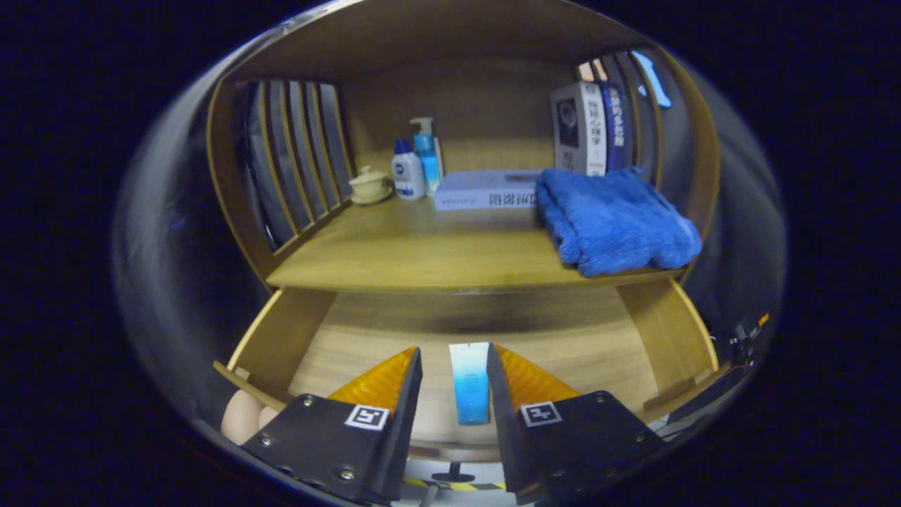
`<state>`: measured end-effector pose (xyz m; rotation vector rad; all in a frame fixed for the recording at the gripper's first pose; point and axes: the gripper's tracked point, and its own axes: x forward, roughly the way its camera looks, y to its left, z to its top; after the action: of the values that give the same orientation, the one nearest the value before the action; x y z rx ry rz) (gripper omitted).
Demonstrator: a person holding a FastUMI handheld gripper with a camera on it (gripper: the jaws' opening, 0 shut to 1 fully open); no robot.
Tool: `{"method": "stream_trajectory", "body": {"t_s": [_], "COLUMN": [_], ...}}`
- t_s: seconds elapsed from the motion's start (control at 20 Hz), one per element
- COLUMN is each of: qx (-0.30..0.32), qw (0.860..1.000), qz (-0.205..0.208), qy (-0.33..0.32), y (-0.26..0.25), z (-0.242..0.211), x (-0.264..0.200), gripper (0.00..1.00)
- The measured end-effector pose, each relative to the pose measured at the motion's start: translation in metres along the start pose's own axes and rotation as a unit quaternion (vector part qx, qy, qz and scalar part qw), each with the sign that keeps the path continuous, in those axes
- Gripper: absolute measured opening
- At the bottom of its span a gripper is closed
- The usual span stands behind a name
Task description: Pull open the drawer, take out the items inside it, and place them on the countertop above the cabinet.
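Wooden and pulled open, the drawer (295,338) lay below the surface (422,253) crowded by a blue towel (612,218), so the hand-held gripper (454,373), fingers apart astride the untouched blue-and-white tube (470,384), might pinch off-centre and drop it.
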<state>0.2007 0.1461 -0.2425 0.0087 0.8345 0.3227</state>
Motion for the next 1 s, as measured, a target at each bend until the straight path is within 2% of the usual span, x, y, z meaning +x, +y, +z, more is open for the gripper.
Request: {"method": "stream_trajectory", "body": {"t_s": [0.25,0.6,0.75,0.85,1.0], "qx": [-0.054,-0.076,-0.068,-0.066,-0.077], "qw": [0.992,0.967,0.968,0.971,0.977], "qz": [-0.035,-0.047,-0.045,-0.043,-0.035], "qy": [0.107,0.238,0.237,0.226,0.194], "y": [-0.013,-0.019,-0.020,-0.019,-0.017], "z": [-0.033,-0.083,-0.080,-0.083,-0.075], "x": [0.037,0.053,0.056,0.056,0.055], "gripper": [0.54,0.54,0.53,0.44,0.38]}}
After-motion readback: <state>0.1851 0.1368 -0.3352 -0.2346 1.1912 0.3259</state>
